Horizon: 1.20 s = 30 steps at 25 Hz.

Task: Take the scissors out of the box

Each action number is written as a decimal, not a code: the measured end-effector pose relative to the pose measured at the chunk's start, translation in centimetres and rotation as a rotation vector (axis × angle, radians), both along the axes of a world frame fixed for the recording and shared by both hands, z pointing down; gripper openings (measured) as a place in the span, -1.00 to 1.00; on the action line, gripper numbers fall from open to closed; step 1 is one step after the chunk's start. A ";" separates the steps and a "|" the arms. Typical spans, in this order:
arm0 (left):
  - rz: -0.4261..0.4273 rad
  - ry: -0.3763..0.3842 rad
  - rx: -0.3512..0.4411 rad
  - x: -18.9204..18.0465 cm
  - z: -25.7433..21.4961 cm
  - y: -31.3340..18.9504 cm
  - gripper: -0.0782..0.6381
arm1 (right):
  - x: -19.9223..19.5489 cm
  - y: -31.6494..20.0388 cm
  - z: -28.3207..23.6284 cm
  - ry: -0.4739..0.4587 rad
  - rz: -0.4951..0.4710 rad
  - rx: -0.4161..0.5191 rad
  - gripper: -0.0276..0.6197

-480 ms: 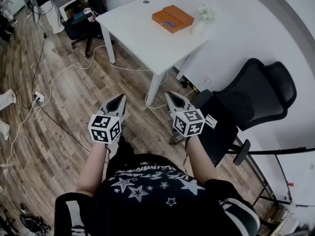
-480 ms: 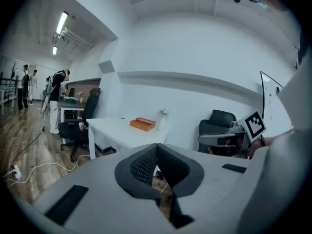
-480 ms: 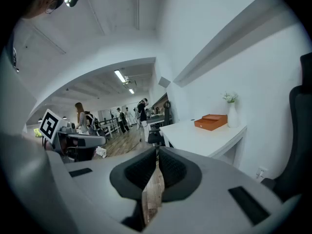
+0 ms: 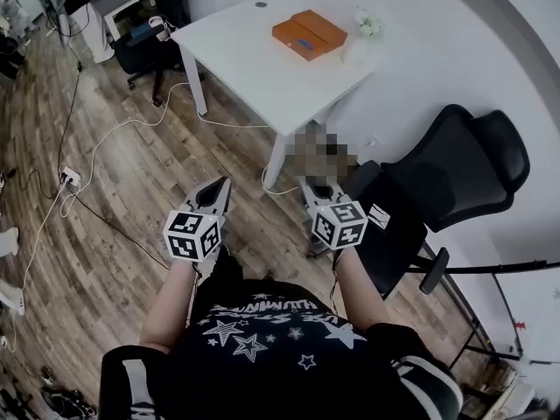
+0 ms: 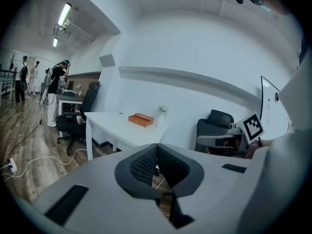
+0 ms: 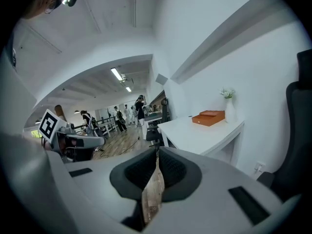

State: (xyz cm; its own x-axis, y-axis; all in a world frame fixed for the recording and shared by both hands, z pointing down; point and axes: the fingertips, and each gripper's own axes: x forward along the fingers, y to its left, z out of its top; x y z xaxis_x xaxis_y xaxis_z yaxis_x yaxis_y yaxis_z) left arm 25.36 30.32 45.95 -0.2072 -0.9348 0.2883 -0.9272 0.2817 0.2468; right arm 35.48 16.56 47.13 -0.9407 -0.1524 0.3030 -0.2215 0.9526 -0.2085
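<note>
**A:** Where is the thing we must take?

**B:** The scissors I cannot see anywhere. I judge they are inside the flat orange rectangular box, whose lid looks closed. It lies on the white rectangular table, ahead of both hands and well apart from them.

**A:** Which hand is better placed?

**B:** The right gripper points almost in line with the box. The left gripper stands more to the side, so the right one seems a little nearer. In both gripper views the box shows its long side across the line of the jaws.

**A:** And the jaws?

**B:** Both pairs are clenched, with nothing between them.

**A:** Any writing?

**B:** Nothing I can read. There are square black-and-white patterns on the marker cubes. The small blue label on the box and the print on the dark star-patterned shirt are too small to read.
</note>
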 end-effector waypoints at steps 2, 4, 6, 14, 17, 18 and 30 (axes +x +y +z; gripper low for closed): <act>0.014 -0.003 0.005 -1.5 -0.2 -0.2 -0.73 | -1.0 -0.3 -0.3 -0.007 0.030 0.000 -0.75; 0.026 -0.016 0.015 -3.5 -0.7 -0.6 -0.73 | -2.4 -0.8 -1.2 -0.041 0.048 -0.007 -0.75; 0.037 -0.028 0.031 -5.8 -1.5 -1.2 -0.73 | -4.1 -1.2 -2.2 -0.075 0.057 -0.015 -0.75; 0.077 -0.027 0.051 -16.2 -2.7 -1.2 -0.73 | -12.8 -2.9 -3.5 -0.093 0.166 -0.011 -0.75; 0.080 0.002 0.052 -19.2 -2.3 -0.6 -0.73 | -15.3 -2.9 -2.9 -0.080 0.192 -0.022 -0.75; 0.081 0.008 0.057 -20.1 -2.3 -0.6 -0.73 | -16.1 -2.8 -2.7 -0.075 0.198 -0.023 -0.75; 0.049 0.062 0.030 -29.0 0.5 -2.2 -0.73 | -25.3 -5.9 -0.2 -0.021 0.186 -0.043 -0.75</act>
State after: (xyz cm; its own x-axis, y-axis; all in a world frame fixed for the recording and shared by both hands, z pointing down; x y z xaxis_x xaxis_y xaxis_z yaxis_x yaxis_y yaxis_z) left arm -3.62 28.11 46.50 -0.1437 -0.9517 0.2714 -0.9223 0.2283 0.3120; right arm 10.22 10.70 46.90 -0.9037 -0.3118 0.2934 -0.3882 0.8857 -0.2546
